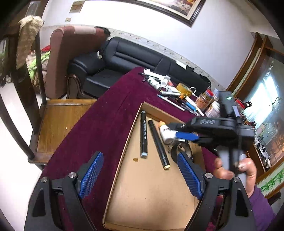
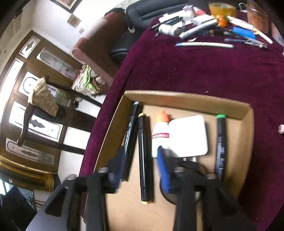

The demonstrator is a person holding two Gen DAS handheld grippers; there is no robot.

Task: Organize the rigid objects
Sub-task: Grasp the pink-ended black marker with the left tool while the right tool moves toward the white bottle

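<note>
An open cardboard box [image 1: 152, 191] [image 2: 186, 99] sits on the maroon tablecloth. Inside lie a black marker with a grey-blue end [image 1: 143, 135] [image 2: 131, 135], a black marker with yellow ends [image 1: 158, 144] [image 2: 144, 156], a white glue bottle with an orange cap [image 1: 166, 132] [image 2: 160, 135], a white square block [image 2: 188, 136], a green-capped marker [image 2: 220, 142] and a dark tape roll [image 1: 181, 151]. My left gripper [image 1: 141, 175] hangs open over the box's near part, holding nothing. My right gripper [image 2: 141, 168] is open, straddling the yellow-ended marker without its pads touching it.
A pile of pens, tubes and a blue lighter [image 2: 244, 32] lies at the table's far side, with a yellow tape roll [image 1: 184, 88] [image 2: 222, 8] and jars [image 1: 204, 100]. A hand [image 1: 246, 170] holds the right gripper. A black sofa [image 1: 134, 55] and a wooden bench [image 1: 60, 122] stand beyond the table.
</note>
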